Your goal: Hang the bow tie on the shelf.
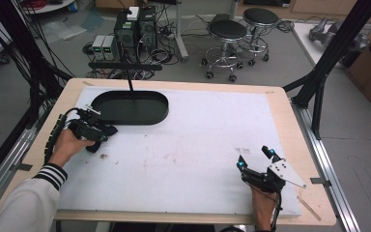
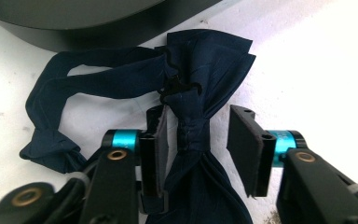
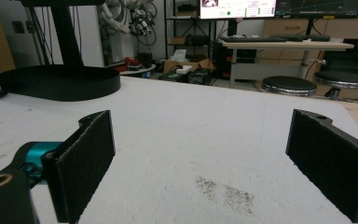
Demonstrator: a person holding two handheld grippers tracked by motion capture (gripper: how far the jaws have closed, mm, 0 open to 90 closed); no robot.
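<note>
Dark navy fabric bow tie (image 2: 193, 93) w/ its strap looped off to one side lies on the white foam table mat (image 1: 198, 145), just beside the near rim of the black oval tray (image 1: 130, 107). In the left gripper view the bow's centre knot sits between the two black padded jaws. One pad is touching or nearly touching the knot, the other stands clear of it w/ a visible gap, so jaws are apart, not clamped on the cloth. Strap runs from the knot toward the tray wall and ends in a folded lump on the mat.

Left gripper (image 1: 107, 129) in the high view: low over the mat at the tray's near-left end, held by the person's left hand (image 1: 67, 145), striped cuff on the sleeve, cable trailing back. Bow tie itself too small/dark to pick out there.

Right gripper (image 1: 255, 158): near-right part of the mat, well apart from tray and tie, held by the right hand (image 1: 263, 200), grey three-cornered plate on top. Jaws spread wide, nothing between them; right gripper view looks across bare mat w/ a dark smudge (image 3: 226, 191) just ahead of the pads, tray far off at its left.

Wooden table (image 1: 299, 145) edge frames the mat. Two round stools (image 1: 228, 31) and PC boxes on the floor beyond.
</note>
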